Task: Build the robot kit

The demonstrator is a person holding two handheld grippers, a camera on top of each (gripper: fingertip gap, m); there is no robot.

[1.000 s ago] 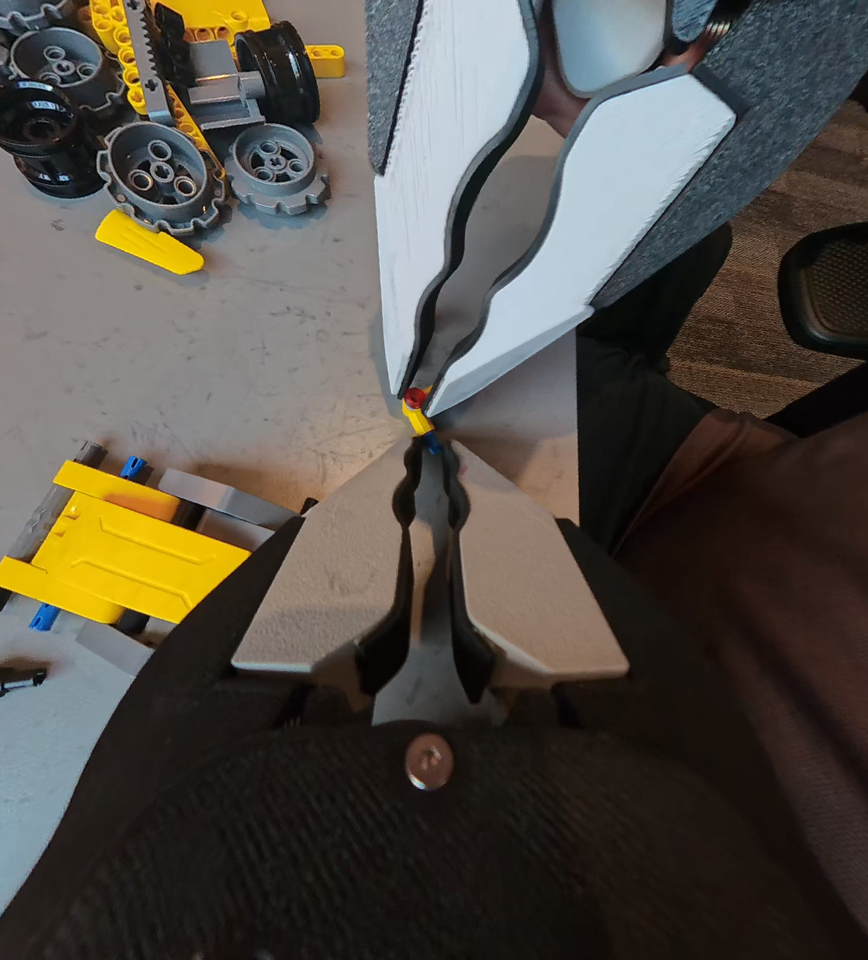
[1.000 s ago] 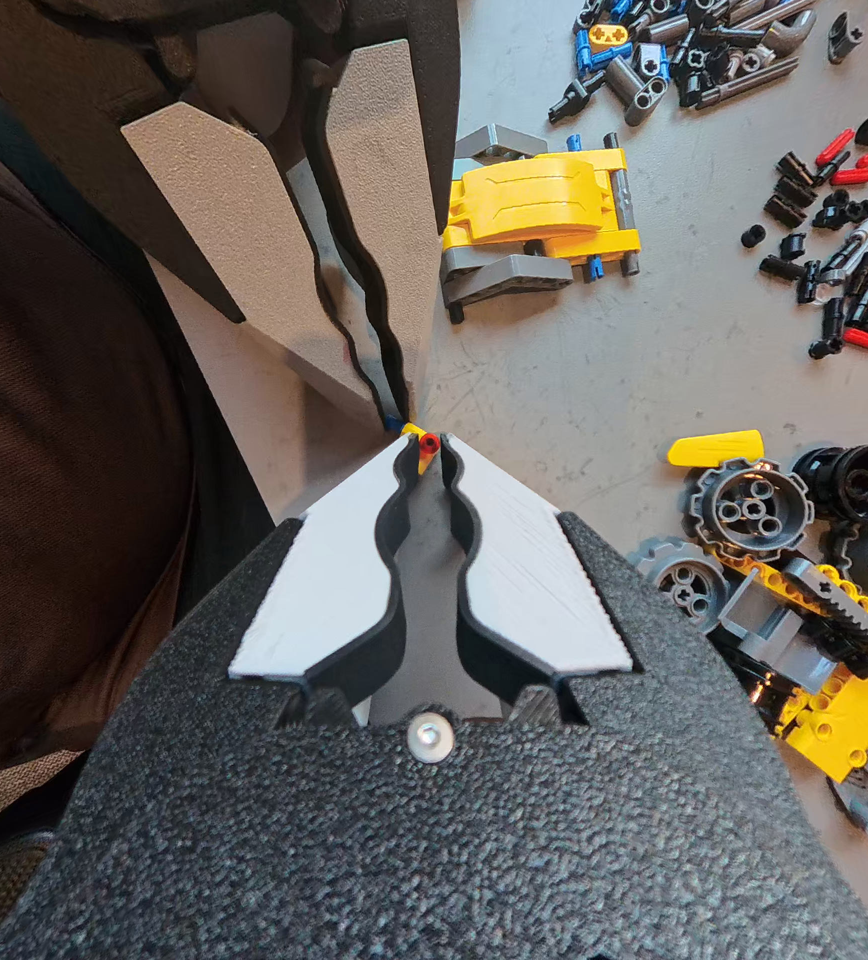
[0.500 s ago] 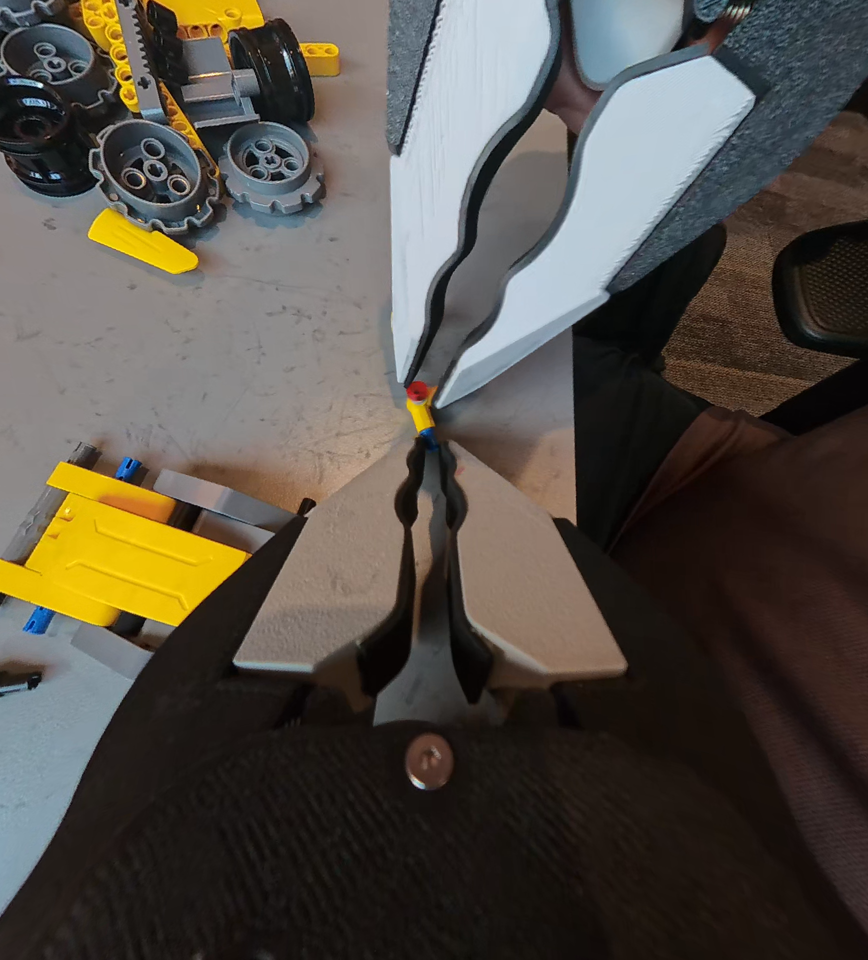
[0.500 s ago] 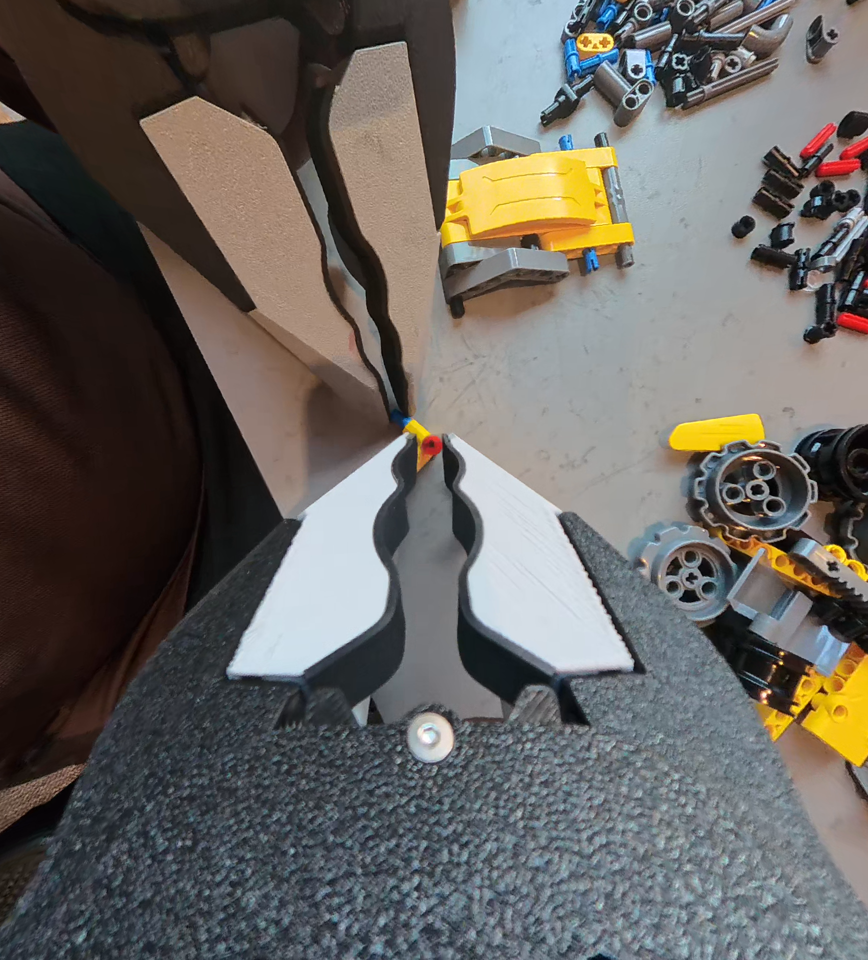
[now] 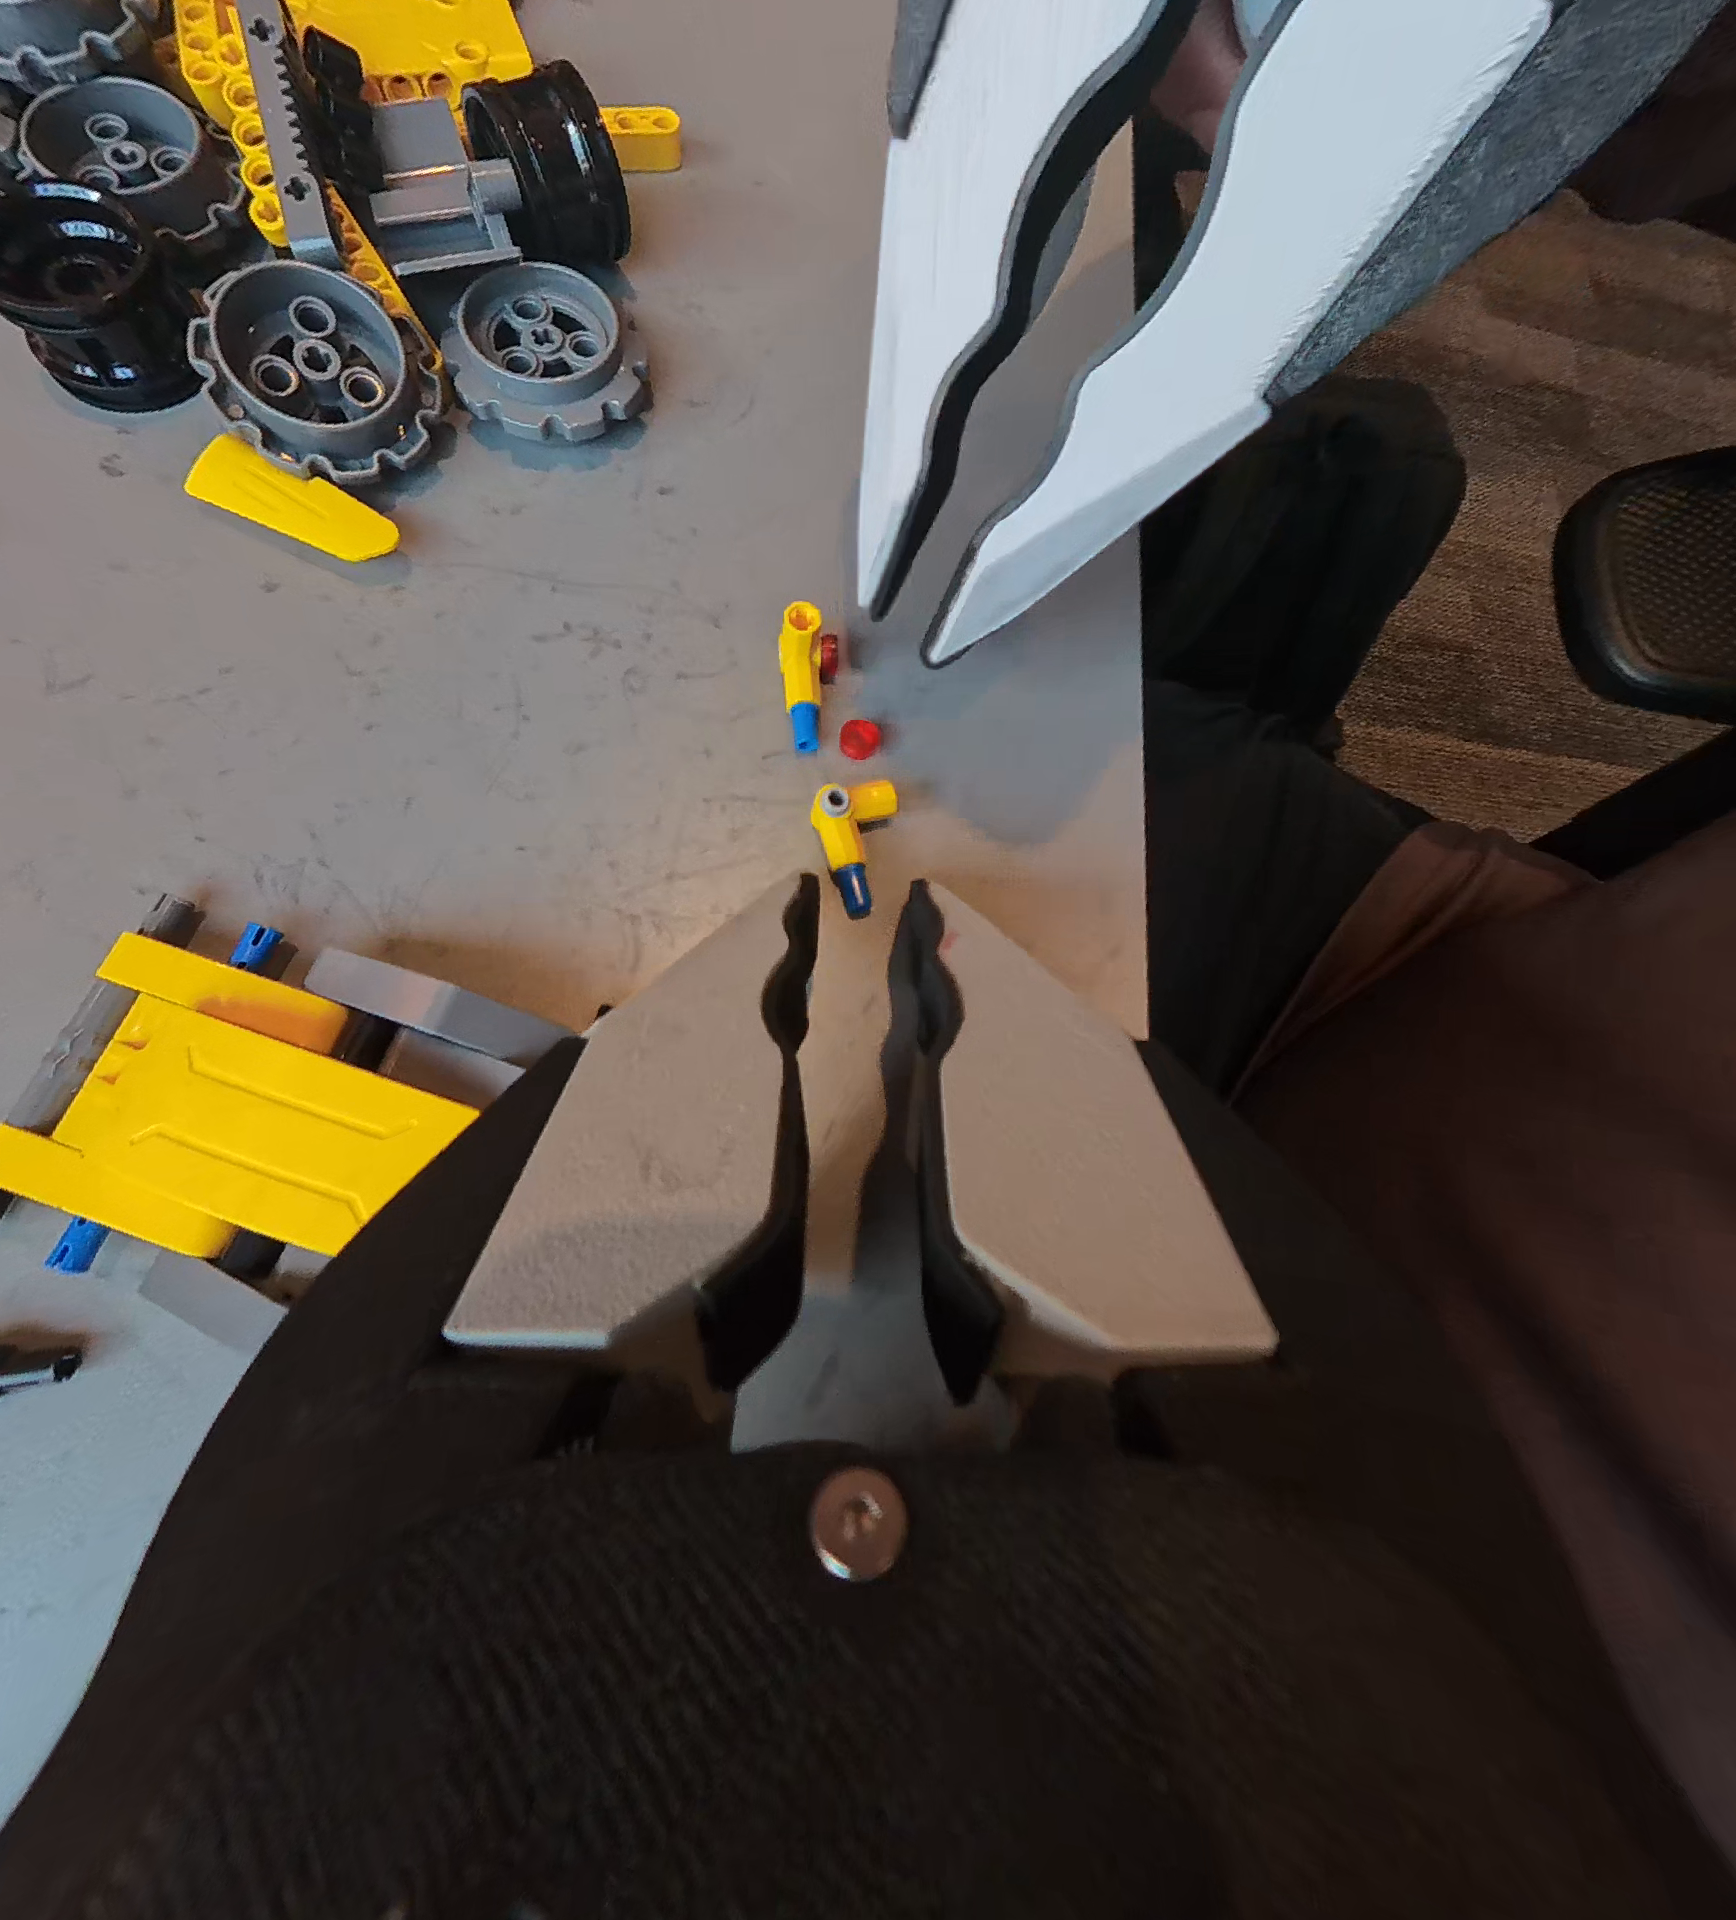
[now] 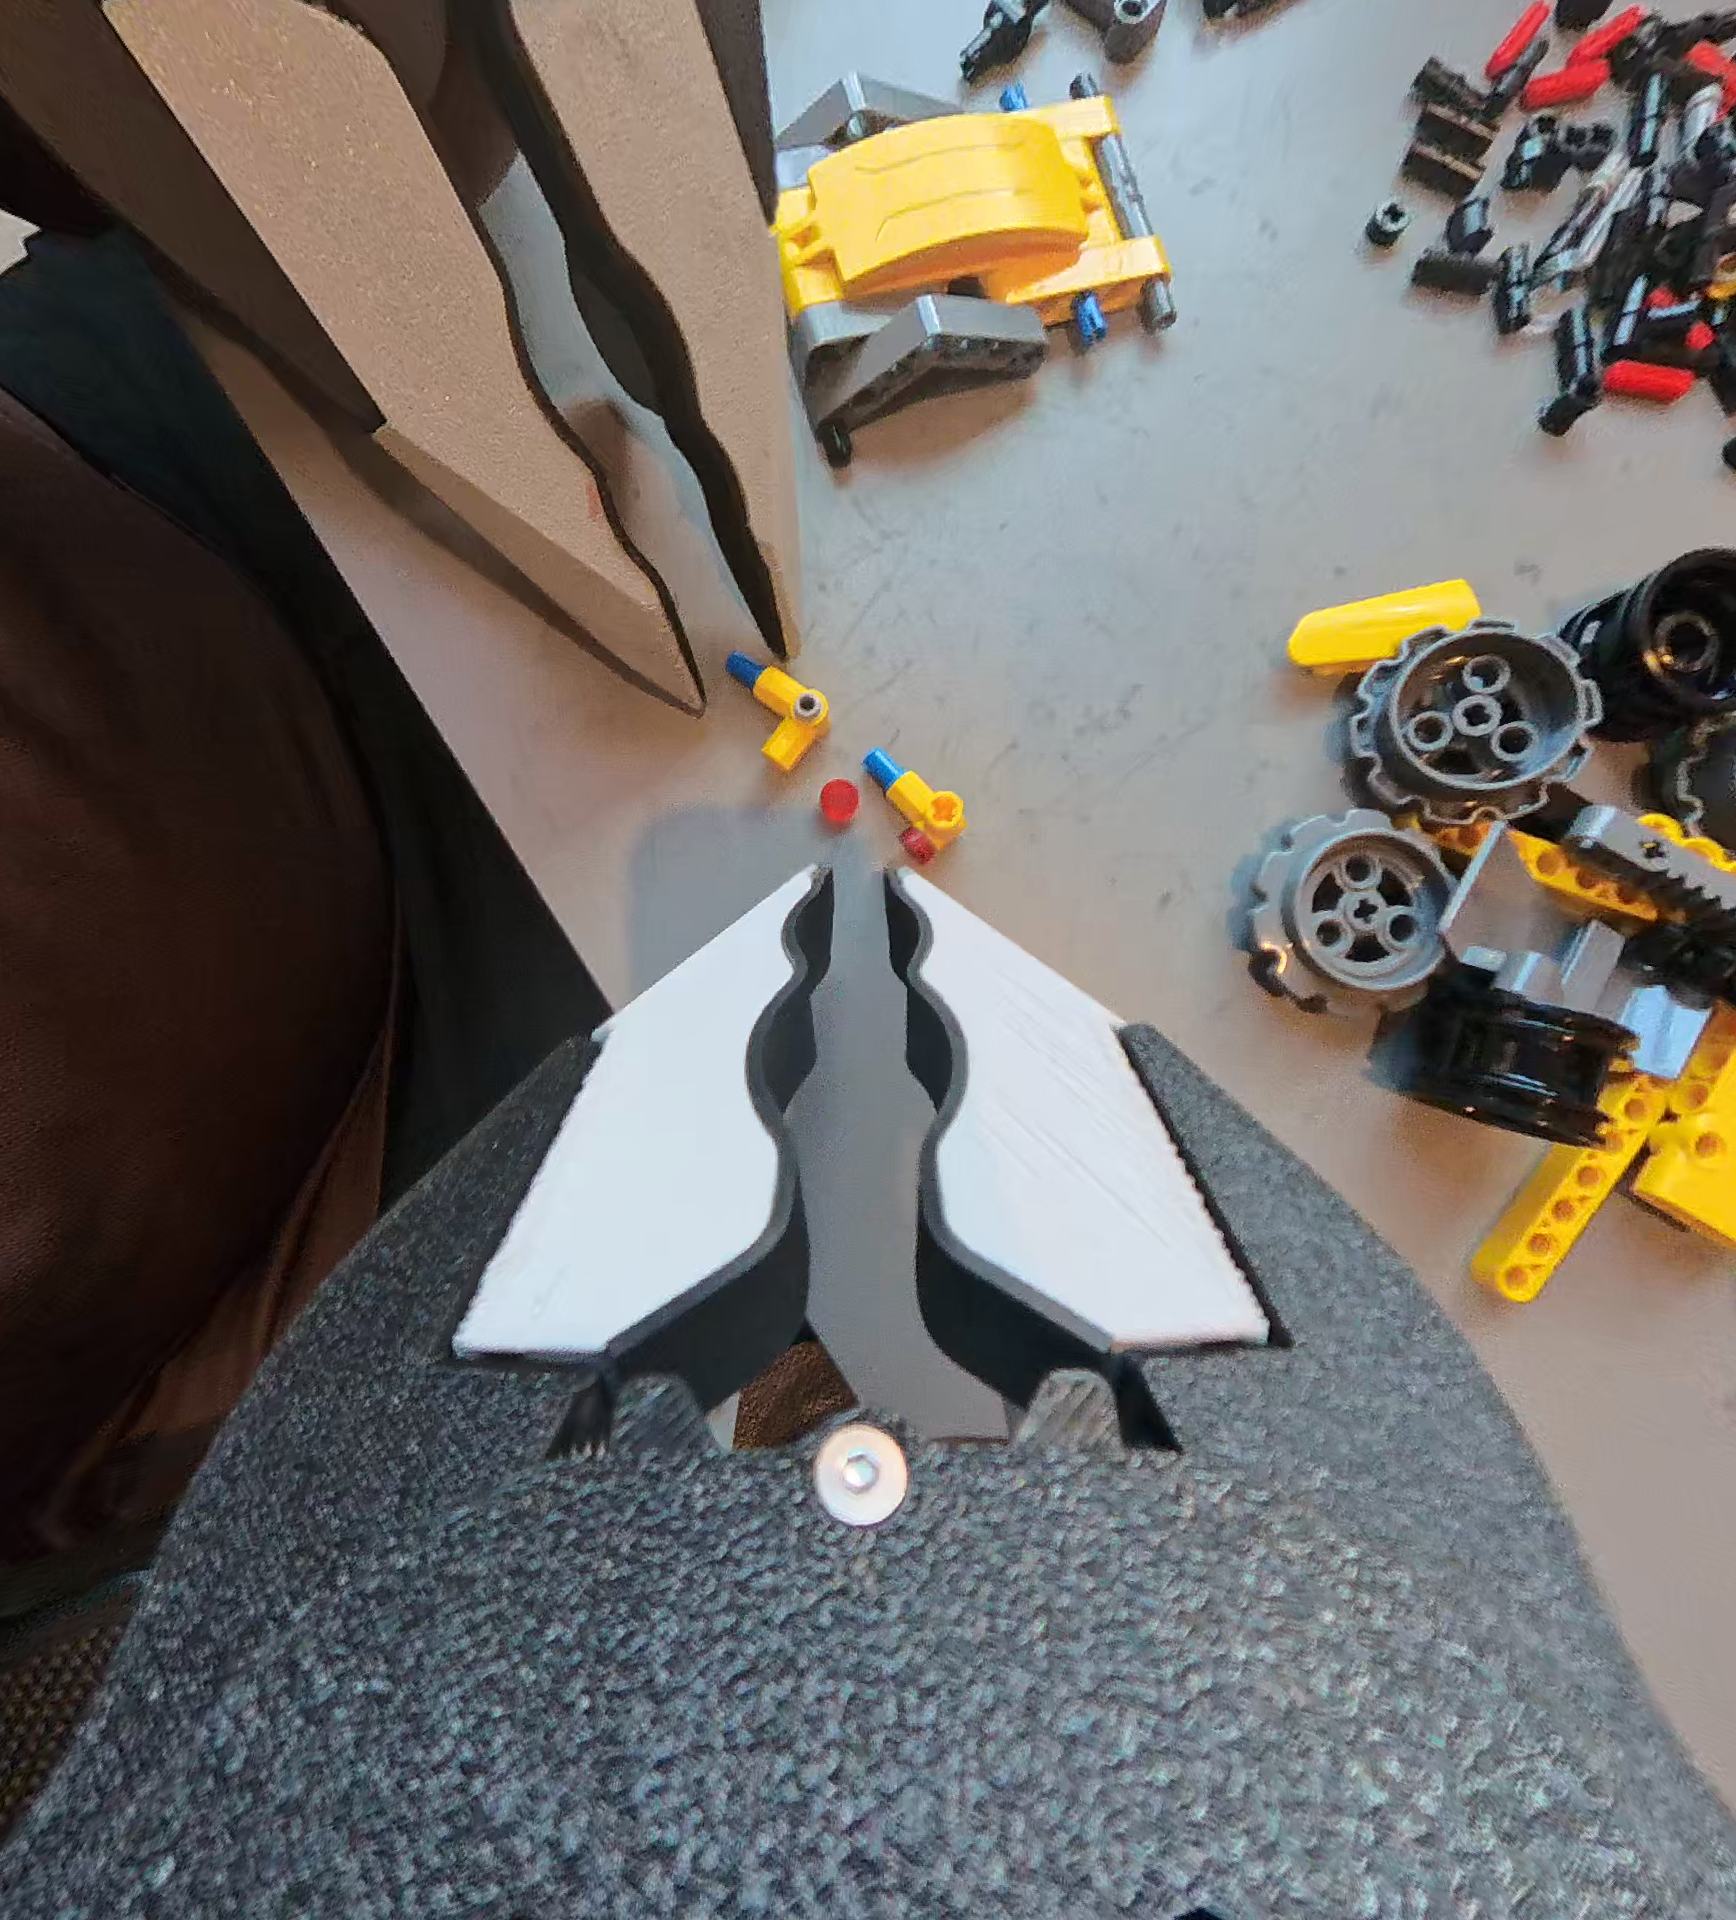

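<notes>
A second ago both grippers pinch one tiny yellow, red and blue cluster between their tips, held above the table (image 5: 220, 707); now neither holds anything; the left gripper (image 5: 862, 883) has its jaws slightly apart and empty, and the right gripper (image 6: 856, 871) likewise stands a little apart and empty. The cluster now lies on the table in separate bits between the two tips: a yellow elbow piece with a blue pin (image 5: 848, 831) just beyond the left gripper's tips; a loose red stud (image 5: 859, 736) in the middle; a straight yellow piece with a blue pin and a red stud on its side (image 5: 802, 670) just beside the right gripper's tips. The yellow panel assembly (image 5: 220, 1101) lies at near left; the grey wheel hubs (image 5: 318, 358) and black tyres (image 5: 74, 281) sit at far left, well apart from the small bits.
</notes>
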